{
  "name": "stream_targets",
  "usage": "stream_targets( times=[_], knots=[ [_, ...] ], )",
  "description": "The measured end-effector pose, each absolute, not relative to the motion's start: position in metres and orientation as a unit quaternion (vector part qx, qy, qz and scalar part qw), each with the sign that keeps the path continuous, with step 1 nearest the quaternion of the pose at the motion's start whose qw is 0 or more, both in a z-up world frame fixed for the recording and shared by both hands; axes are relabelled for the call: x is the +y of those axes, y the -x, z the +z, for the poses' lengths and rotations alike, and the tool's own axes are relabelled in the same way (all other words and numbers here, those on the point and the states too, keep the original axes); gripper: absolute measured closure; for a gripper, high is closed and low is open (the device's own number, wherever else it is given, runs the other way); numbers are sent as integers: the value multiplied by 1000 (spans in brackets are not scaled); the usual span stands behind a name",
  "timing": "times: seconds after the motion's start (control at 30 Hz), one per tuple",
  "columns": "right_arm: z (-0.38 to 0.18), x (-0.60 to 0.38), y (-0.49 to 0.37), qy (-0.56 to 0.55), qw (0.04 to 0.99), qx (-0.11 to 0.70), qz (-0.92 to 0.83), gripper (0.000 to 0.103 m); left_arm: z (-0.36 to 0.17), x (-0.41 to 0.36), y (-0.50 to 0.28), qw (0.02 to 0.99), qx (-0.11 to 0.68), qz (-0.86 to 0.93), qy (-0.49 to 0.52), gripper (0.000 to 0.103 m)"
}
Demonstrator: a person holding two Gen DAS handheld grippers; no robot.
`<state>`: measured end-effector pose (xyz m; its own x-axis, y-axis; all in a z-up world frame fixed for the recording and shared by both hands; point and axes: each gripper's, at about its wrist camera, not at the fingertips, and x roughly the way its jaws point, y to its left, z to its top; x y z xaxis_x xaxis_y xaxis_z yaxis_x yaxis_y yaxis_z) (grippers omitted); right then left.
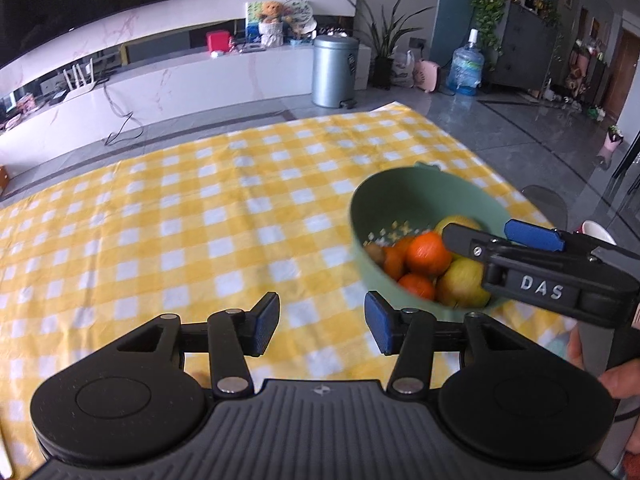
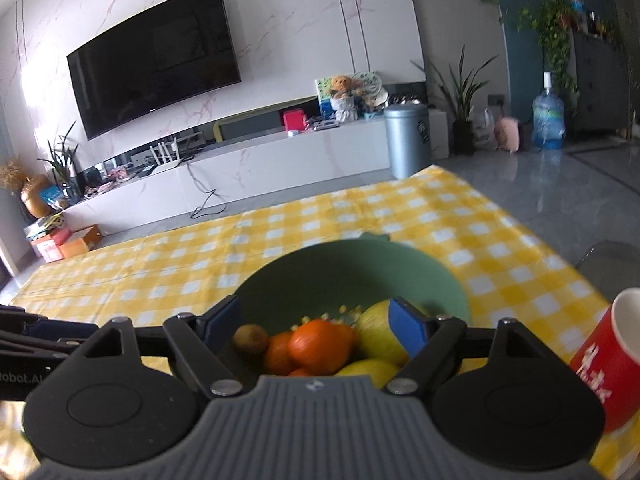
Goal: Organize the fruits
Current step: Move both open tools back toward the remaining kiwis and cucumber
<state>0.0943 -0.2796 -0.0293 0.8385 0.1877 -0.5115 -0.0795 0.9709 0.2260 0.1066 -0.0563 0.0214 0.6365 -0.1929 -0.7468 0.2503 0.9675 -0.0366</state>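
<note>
A green bowl (image 1: pixel 424 216) sits on the right of the yellow checked cloth (image 1: pixel 200 220), holding oranges (image 1: pixel 426 254), yellow-green apples (image 2: pixel 380 332) and a kiwi (image 2: pixel 251 339). The right gripper (image 2: pixel 316 328) hangs over the bowl, jaws wide apart, gripping nothing. The left gripper (image 1: pixel 322 326) hovers open and empty, near left of the bowl. A red cup (image 2: pixel 616 356) stands at the bowl's right.
</note>
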Motion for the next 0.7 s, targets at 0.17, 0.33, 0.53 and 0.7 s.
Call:
stream_targets(
  times=[0.17,0.33,0.53,0.7],
  knots=[
    [-36,-267,-84,-123,940,299,111,25,18,-34,-94,902,416,-109,-28,45],
    [-44,-238,-68,-101,931,318,151,25,10,-8,-84,897,430,-100,2,45],
    [-53,-201,-48,-47,922,328,199,27,1,19,-75,893,442,-84,28,45],
    [-59,-185,-41,-14,914,341,220,39,-6,35,-72,889,448,-85,47,45]
  ],
)
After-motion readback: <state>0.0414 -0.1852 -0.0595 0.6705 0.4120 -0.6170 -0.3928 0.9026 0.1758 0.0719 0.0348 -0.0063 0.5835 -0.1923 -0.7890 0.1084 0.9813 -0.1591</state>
